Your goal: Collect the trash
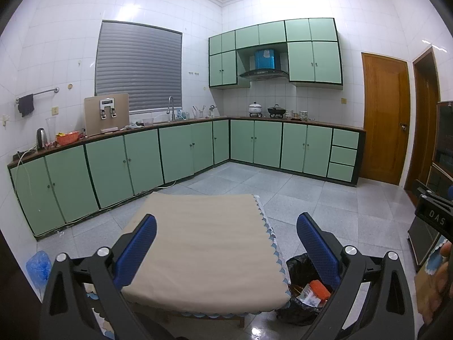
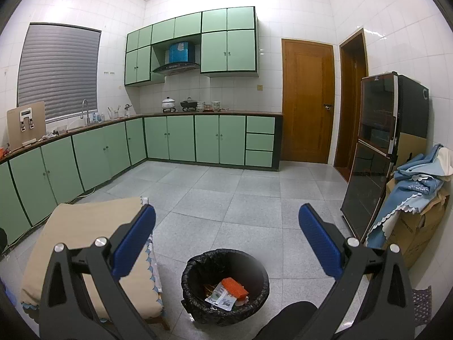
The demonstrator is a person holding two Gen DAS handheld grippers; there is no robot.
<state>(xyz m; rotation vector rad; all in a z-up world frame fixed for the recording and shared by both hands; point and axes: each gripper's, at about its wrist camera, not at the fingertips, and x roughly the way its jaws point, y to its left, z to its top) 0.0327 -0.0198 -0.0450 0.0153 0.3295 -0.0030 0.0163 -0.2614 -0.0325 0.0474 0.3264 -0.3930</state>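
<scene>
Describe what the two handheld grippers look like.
The left gripper and right gripper look alike: black angular frames with silver round bolts, each carrying two long fingers faced with textured blue pads. No cables or sleeves are visible.

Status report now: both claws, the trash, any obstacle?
Left claw open, empty. Right claw open, empty. Trash in bin beside table. Nothing in the way.

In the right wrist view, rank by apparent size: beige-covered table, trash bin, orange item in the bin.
1. beige-covered table, partly hidden by the gripper finger
2. trash bin, though it sits nearer the camera
3. orange item, clearly smallest
</scene>
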